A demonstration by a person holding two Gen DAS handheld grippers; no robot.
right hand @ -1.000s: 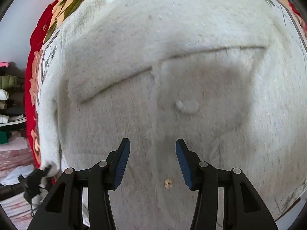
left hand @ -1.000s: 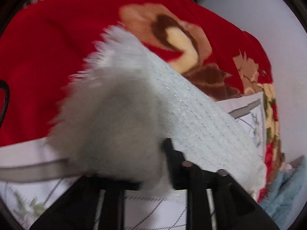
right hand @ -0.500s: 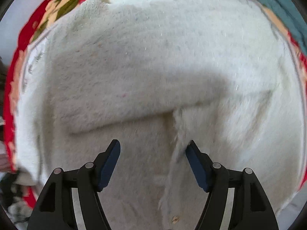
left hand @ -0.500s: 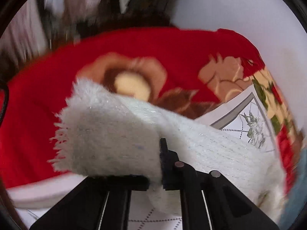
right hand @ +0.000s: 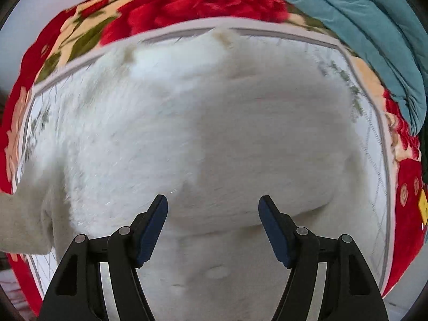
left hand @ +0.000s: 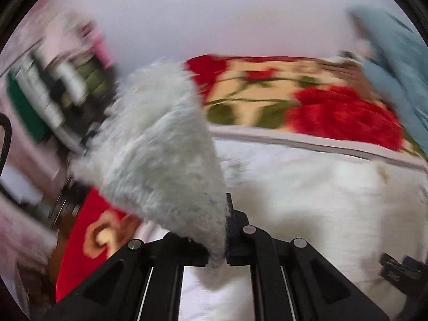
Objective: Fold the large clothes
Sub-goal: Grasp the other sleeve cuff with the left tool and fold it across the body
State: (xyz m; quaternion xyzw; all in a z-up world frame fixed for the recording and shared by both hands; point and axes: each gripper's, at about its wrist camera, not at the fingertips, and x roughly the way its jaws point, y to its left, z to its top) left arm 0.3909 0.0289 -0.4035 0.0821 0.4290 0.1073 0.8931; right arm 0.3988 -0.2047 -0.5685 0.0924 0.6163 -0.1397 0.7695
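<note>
— Position of the garment?

— A white fluffy cardigan (right hand: 214,133) is spread on the white quilted panel (right hand: 374,160) of a red floral blanket (right hand: 187,2), as seen in the right wrist view. One fuzzy end, judged to be a sleeve (left hand: 163,144), is raised clear of the bed in the left wrist view; that picture is blurred.

— State of the grippers?

— The sleeve is clamped in the left gripper (left hand: 223,243), its jaws closed tight on the fabric. The right gripper (right hand: 212,227) is held above the cardigan's body, jaws standing wide, having just been opening, with nothing between them and no contact evident.

— Step in hand?

— It is judged that the sleeve is being carried across the body for an inward fold.

— Requirements for good execution?

— The sleeve should be laid flat across the chest, its edge kept parallel with the side seam, before the clamp is released. The body could be pinned by the right gripper so that dragging is prevented. The pile is thick; bunching at the shoulder is to be watched.

— Surroundings?

— A teal quilt (right hand: 361,26) is noted at the far side of the blanket, well apart from the cardigan.
</note>
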